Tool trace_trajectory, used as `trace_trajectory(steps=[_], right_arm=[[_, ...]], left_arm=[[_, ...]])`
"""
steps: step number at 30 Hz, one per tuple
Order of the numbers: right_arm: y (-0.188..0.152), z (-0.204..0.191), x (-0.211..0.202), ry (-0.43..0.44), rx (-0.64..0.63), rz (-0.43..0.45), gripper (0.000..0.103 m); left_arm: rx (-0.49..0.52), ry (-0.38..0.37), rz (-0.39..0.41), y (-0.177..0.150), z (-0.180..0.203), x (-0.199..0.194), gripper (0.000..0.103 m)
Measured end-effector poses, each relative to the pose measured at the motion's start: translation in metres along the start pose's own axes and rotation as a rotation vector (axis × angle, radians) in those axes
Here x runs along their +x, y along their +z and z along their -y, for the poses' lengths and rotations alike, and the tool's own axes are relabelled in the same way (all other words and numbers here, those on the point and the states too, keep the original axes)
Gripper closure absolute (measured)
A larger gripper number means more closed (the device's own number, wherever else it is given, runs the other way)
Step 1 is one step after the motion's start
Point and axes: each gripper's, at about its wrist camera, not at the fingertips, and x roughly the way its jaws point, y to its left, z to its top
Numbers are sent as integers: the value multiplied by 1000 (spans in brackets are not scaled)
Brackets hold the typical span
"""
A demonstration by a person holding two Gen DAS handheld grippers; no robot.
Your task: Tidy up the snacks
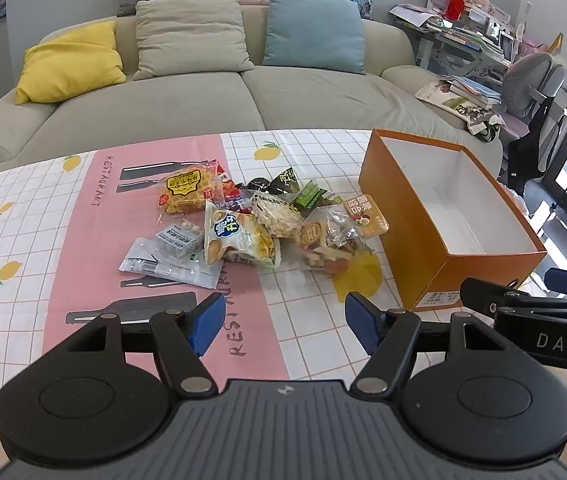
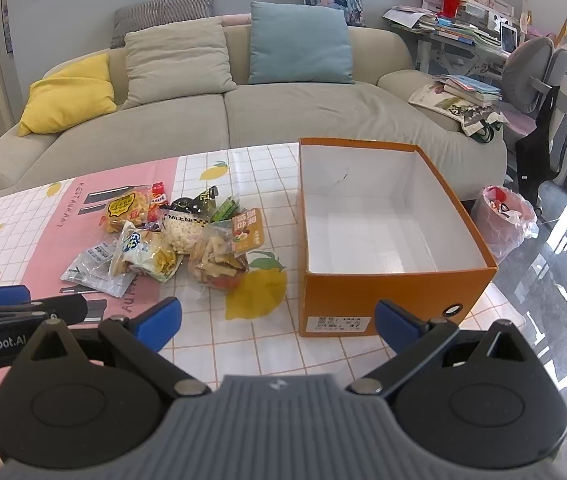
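A pile of snack packets (image 1: 251, 220) lies in the middle of the table: a yellow waffle pack (image 1: 185, 192), a white chip bag (image 1: 235, 238), a clear dried-fruit bag (image 1: 331, 240) and silver sachets (image 1: 163, 256). To its right stands an orange box (image 1: 443, 264), white inside and with nothing in it. My left gripper (image 1: 285, 322) hovers open in front of the pile, nothing between its blue pads. In the right wrist view the pile (image 2: 171, 236) is to the left of the box (image 2: 383, 292). My right gripper (image 2: 279, 324) is open and bare, in front of the box's near wall.
The table wears a checked cloth (image 1: 23, 240) with lemons and a pink band. Behind it stands a grey sofa (image 1: 203, 96) with cushions. A cluttered desk (image 1: 463, 28) and a chair are at the right. A pink-lined bin (image 2: 503, 220) stands on the floor beyond the box.
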Motion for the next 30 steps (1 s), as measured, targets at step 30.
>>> trace_trajectory(steps=[30], right_arm=[[1, -3, 3, 12, 5, -11, 3]], left_arm=[[-10, 1, -9, -3, -3, 4, 23]])
